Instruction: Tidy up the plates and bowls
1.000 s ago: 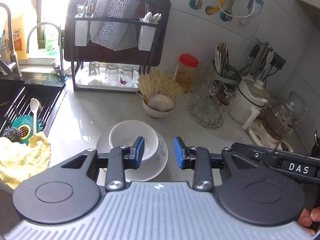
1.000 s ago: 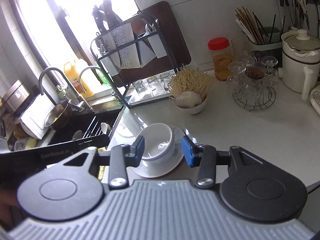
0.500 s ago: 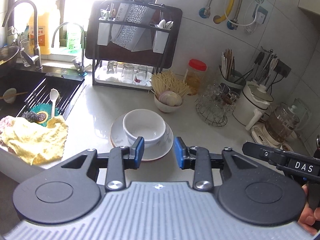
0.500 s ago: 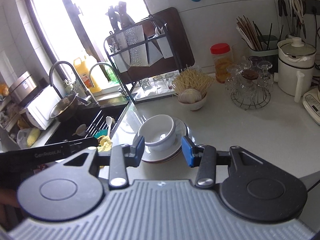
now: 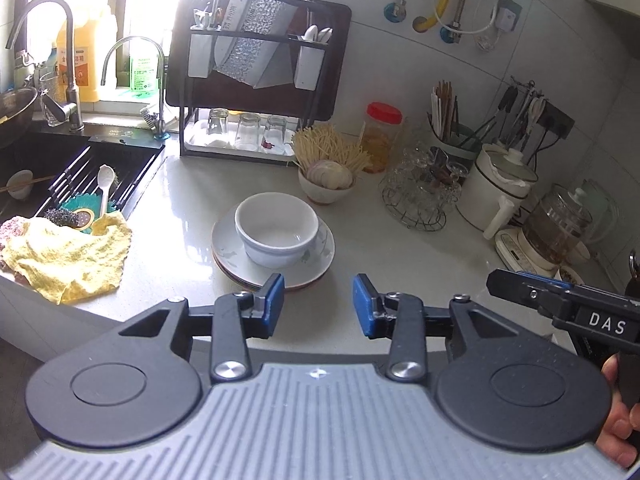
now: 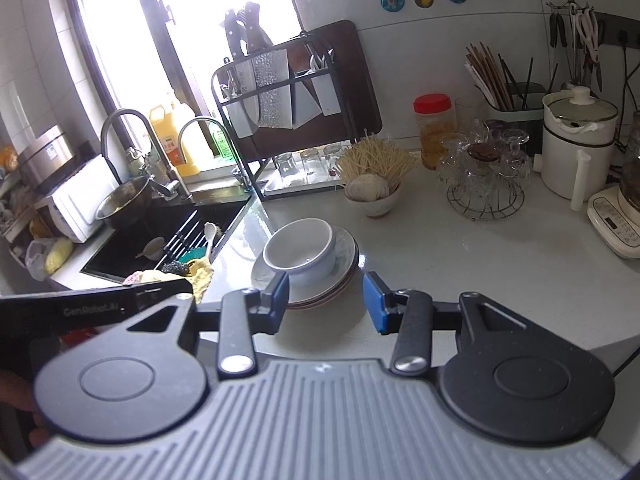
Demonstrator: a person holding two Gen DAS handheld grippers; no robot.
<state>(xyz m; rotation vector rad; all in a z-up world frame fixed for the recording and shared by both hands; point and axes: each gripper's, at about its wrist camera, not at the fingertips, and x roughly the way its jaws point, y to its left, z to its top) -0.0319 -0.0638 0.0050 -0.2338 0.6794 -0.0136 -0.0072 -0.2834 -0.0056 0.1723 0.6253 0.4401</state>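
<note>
Two grippers hang above the near edge of a pale countertop [image 5: 400, 248], neither touching any dish. At far left the dark sink [image 5: 48, 168] holds a white spoon [image 5: 103, 188] on a black rack, with a yellow cloth [image 5: 68, 256] draped over the sink's front corner. Behind it, a black dish rack [image 5: 256, 80] carries knives above and three upturned glasses [image 5: 248, 132] on its lower tray.

At centre, the white bowl [image 5: 276, 228] sits upright and empty on a stack of plates [image 5: 224, 240], well clear of the sink edge and just in front of a small bowl of noodles [image 5: 326, 176]. The left gripper [image 5: 318, 306] has its blue pads apart with only bare counter between them; its jaws have just been opening, and the stack lies just beyond the left pad. In the right wrist view, the right gripper [image 6: 326, 300] is likewise released, with the near rim of the plate stack [image 6: 320, 296] seen through the gap but not pinched.

Further right stand a red-lidded jar [image 5: 382, 136], a wire stand of glasses [image 5: 420, 192], a chopstick holder [image 5: 448, 120], a white kettle [image 5: 500, 188] and a glass appliance [image 5: 556, 228]. At the right edge of the left wrist view, the right gripper's black body is visible, with fingers [image 5: 618, 436] of the hand holding it.
</note>
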